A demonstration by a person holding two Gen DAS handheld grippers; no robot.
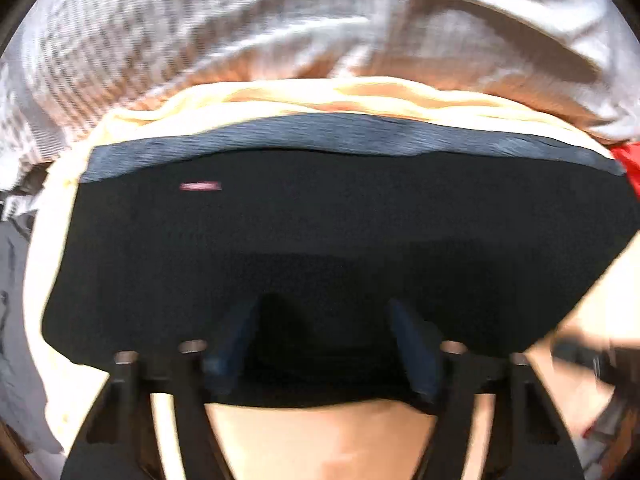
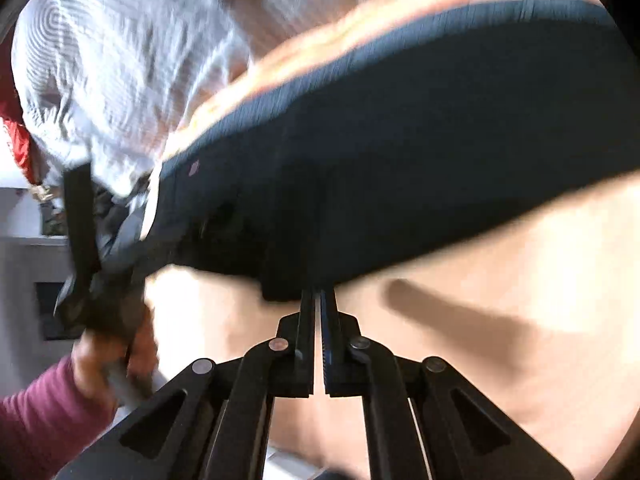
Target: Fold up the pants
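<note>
Dark navy pants point(image 1: 320, 232) lie folded on a light tan surface point(image 1: 320, 436), with a ribbed waistband along the far edge and a small pink label at the left. My left gripper point(image 1: 324, 320) is open, its fingers spread over the pants' near edge. In the right wrist view the pants point(image 2: 420, 152) stretch across the upper middle. My right gripper point(image 2: 318, 300) is shut on the pants' near edge. The left gripper point(image 2: 86, 240) and the hand holding it show blurred at the left.
A crumpled white striped cloth point(image 1: 240, 20) lies behind the pants, also in the right wrist view point(image 2: 120, 60). A cream cloth point(image 1: 340, 96) sits under the pants. A red item point(image 1: 630, 164) is at the right edge.
</note>
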